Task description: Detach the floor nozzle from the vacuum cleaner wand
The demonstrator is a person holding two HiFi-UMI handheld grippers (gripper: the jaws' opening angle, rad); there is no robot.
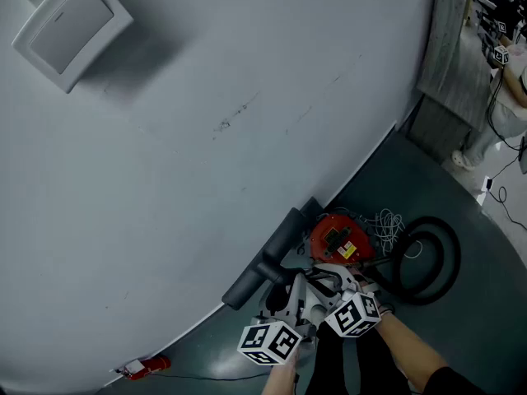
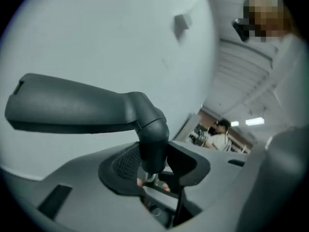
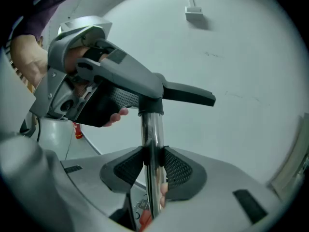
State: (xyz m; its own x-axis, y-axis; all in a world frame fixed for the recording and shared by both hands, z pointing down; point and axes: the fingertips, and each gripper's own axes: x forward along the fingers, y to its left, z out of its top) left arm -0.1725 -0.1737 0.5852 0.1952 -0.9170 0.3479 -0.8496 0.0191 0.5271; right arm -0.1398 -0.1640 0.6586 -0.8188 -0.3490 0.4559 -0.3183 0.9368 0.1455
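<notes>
The dark grey floor nozzle lies by the foot of the wall, and its long head fills the left gripper view. My left gripper is shut on the nozzle's neck, which sits between the two ribbed pads. My right gripper is shut on the chrome wand just below the neck's collar. In the right gripper view the left gripper sits over the joint, and the nozzle head sticks out to the right. Both marker cubes show at the bottom of the head view.
The red vacuum body, a looped black hose and a coil of white cable lie on the dark floor behind the grippers. A grey wall rises close ahead. A small red object lies at its foot. A person stands far right.
</notes>
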